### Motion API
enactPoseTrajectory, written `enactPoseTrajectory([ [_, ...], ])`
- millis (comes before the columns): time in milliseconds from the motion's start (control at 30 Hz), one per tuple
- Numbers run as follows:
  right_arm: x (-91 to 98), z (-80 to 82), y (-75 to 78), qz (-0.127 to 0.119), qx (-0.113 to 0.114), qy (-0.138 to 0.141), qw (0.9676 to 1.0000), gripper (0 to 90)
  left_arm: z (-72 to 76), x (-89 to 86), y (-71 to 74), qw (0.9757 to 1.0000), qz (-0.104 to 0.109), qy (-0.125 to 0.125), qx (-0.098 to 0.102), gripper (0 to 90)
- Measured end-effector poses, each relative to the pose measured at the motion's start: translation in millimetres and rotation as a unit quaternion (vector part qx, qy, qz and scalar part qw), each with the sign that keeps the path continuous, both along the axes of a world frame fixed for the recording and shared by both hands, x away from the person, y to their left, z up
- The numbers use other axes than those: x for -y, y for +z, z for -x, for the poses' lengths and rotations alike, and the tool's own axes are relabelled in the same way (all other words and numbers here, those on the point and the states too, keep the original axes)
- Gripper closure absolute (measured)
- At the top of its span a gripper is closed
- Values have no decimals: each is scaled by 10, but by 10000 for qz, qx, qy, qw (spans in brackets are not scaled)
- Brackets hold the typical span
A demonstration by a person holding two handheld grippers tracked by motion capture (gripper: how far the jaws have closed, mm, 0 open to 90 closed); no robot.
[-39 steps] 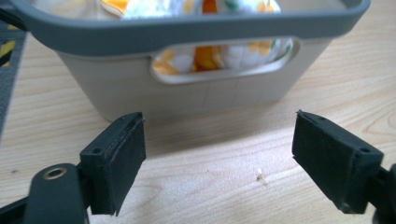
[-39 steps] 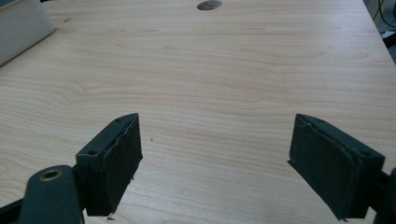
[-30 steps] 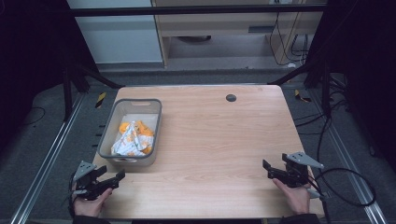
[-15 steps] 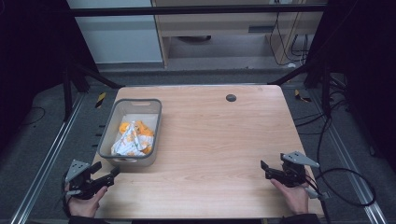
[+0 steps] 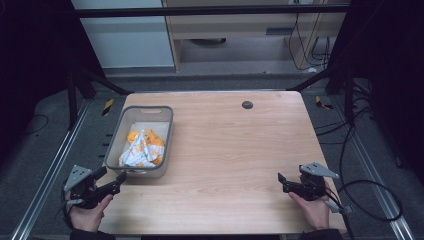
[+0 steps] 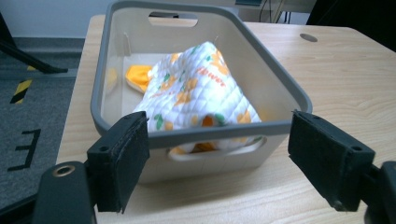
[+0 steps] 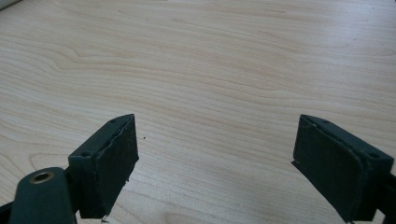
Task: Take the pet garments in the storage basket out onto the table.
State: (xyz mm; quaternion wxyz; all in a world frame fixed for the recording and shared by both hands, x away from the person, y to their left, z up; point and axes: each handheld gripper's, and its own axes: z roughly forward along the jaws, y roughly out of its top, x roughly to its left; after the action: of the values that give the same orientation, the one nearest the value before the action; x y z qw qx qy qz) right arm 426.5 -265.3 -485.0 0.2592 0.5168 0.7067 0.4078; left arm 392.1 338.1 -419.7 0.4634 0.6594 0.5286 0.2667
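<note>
Grey plastic bin (image 5: 116, 137) with white-and-orange quilted cloth (image 5: 141, 149) just past wide-open left gripper (image 5: 111, 183), right gripper (image 5: 282, 182) equally wide over bare bench (image 5: 225, 145).

Crumpled white-orange quilted cloth (image 5: 141, 151), maybe mitt, inside grey bin (image 5: 166, 131).

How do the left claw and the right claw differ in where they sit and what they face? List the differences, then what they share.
1. The left claw sits at the table's near left corner, the right claw near the right edge.
2. The left claw faces the grey bin holding a quilted cloth; the right claw faces bare table.
Shared: both are hand-held, open and holding nothing.
</note>
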Motion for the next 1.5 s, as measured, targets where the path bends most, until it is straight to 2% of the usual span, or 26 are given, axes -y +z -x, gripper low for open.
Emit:
enactPoseTrajectory([
  [500, 2, -5, -10, 26, -1, 21, 10000, 138, -138, 65, 219, 9998, -94, -77, 146, 191],
  [700, 1, -13, -20, 58, -16, 52, 10000, 140, -244, 129, 303, 9995, -168, -143, 216, 188],
  [933, 6, -13, -19, 49, -8, 41, 10000, 140, -326, 146, 383, 9994, -160, -175, 254, 187],
  [1400, 5, -16, -21, 23, -40, 30, 10000, 139, -498, 153, 469, 9994, -274, -173, 114, 186],
  [1500, 12, -19, -22, 46, -3, 31, 10000, 140, -554, 161, 498, 9992, -368, -164, 41, 186],
])
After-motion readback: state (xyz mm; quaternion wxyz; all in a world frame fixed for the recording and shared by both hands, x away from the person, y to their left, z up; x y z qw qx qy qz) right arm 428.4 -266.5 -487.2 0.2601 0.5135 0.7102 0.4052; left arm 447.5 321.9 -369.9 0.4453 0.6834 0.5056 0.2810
